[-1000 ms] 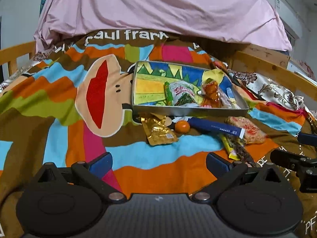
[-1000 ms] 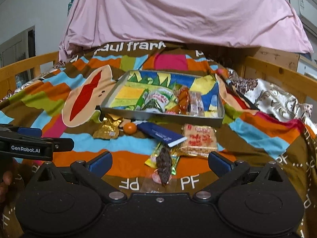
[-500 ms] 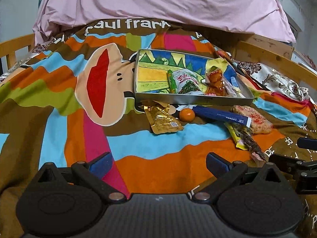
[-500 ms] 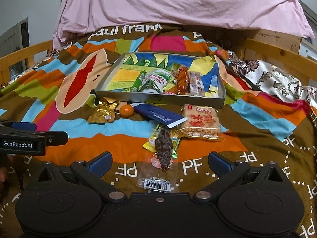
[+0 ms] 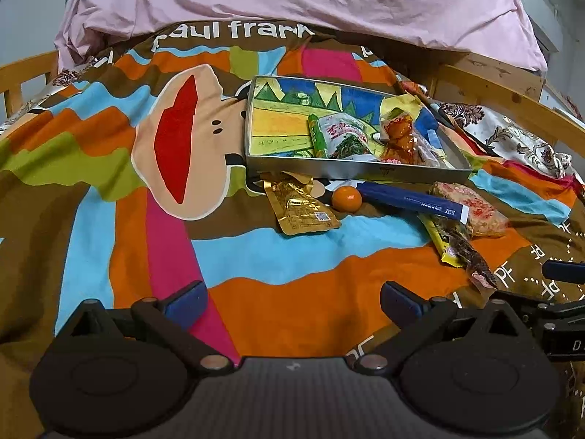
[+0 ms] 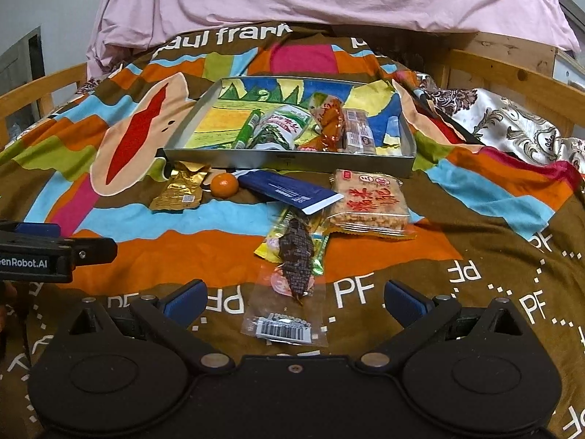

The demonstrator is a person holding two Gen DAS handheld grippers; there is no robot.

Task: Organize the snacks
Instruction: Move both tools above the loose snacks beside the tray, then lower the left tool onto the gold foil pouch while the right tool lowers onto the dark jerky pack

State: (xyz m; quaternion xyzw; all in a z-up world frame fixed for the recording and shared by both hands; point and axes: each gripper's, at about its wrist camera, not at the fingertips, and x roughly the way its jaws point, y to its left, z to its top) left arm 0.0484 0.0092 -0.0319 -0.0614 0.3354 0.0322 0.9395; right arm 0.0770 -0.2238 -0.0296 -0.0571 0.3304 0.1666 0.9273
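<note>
Right wrist view has the right gripper (image 6: 292, 301) spread wide and empty, low over the blanket (image 6: 475, 248), with the clear packet of dark dried snack (image 6: 294, 256) lying flat between its fingertips, its barcoded end nearest. Behind it lie the rice cracker pack (image 6: 369, 203), navy box (image 6: 289, 192), small orange (image 6: 223, 184) and gold pouch (image 6: 179, 192), all short of the metal tray (image 6: 289, 162). That packet looks light, limp and slippery; pinching across the stiff dark strip should hold better than the loose film. Left gripper (image 5: 292, 301) hangs spread, empty.
</note>
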